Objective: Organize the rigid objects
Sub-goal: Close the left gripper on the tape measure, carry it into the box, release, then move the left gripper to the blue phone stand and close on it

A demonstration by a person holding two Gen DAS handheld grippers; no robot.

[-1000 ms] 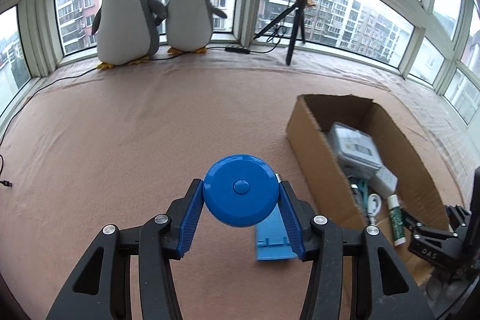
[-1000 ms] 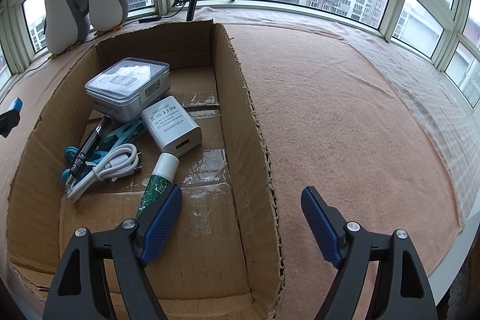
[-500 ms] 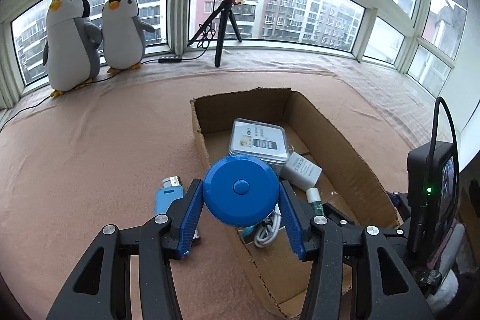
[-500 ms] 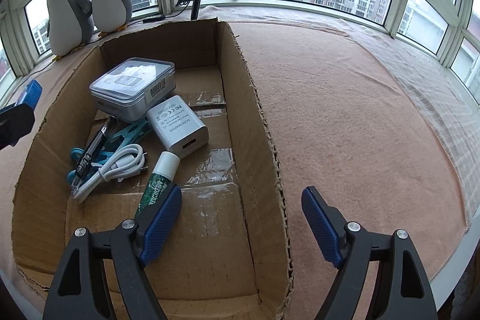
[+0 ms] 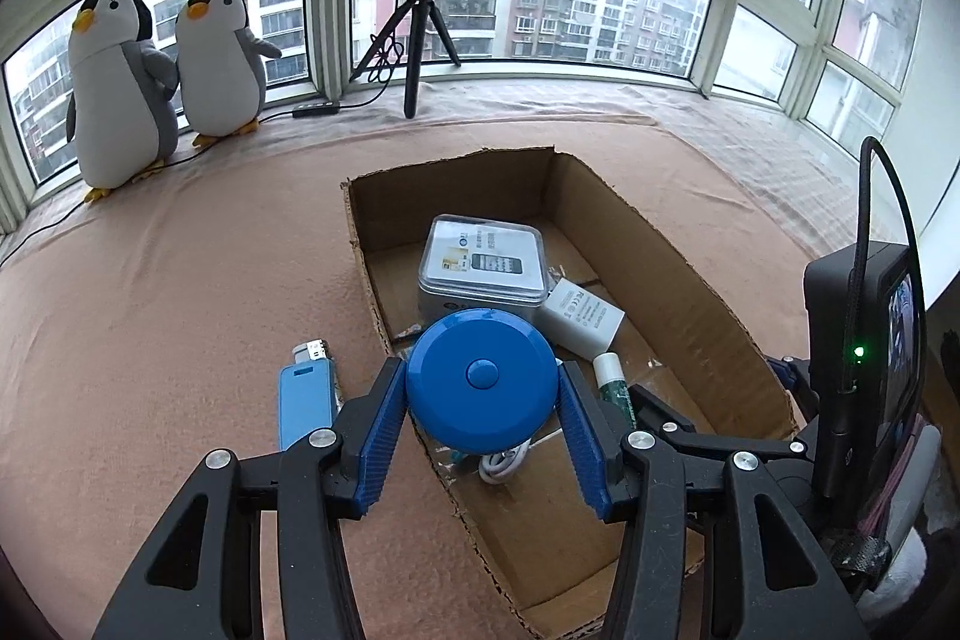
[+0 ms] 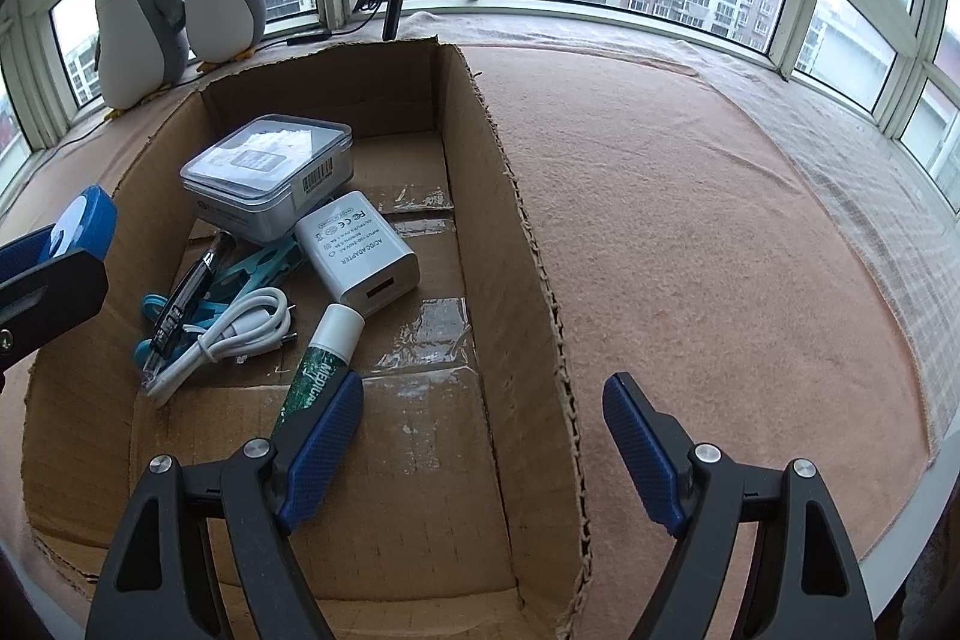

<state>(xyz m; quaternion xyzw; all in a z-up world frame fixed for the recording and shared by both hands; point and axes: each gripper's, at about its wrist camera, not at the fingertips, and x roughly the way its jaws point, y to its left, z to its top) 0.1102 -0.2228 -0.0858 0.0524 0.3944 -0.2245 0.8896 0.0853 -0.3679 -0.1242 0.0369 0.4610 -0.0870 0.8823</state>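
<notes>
Change since a second ago: the left gripper [image 5: 480, 388], carrying the blue round case [image 5: 480, 379], has been swinging across from the open cloth to the cardboard box [image 5: 690, 292]; the box, off to the right before, is now sitting dead ahead. The right gripper [image 6: 483, 436] has been keeping its place.

Left wrist view, grip: both blue pads are pressing on the sides of the blue round case, so the jaws are clenching it.
Left wrist view, case position: it is hanging over the box's near left wall, in front of the clear-lidded box [image 5: 483, 268] and the white adapter [image 5: 579, 319].
Left wrist view, on the cloth: a light blue lighter [image 5: 306, 394] is lying just outside the box's left wall on the pink cloth [image 5: 180, 280].
Left wrist view, background: two plush penguins [image 5: 162, 82] and a ring light on a tripod [image 5: 427, 10] are standing by the window.

Right wrist view, grip: the jaws are standing spread apart, gripping nothing, straddling the box's right wall.
Right wrist view, box contents: the clear-lidded box, white adapter, a white cable [image 6: 228, 334], teal clips [image 6: 258, 268], a black pen-like tool [image 6: 186, 298] and a green tube [image 6: 321, 364] are lying inside.
Right wrist view, left edge: the blue round case is showing in the left gripper's pads over the box's left wall.
</notes>
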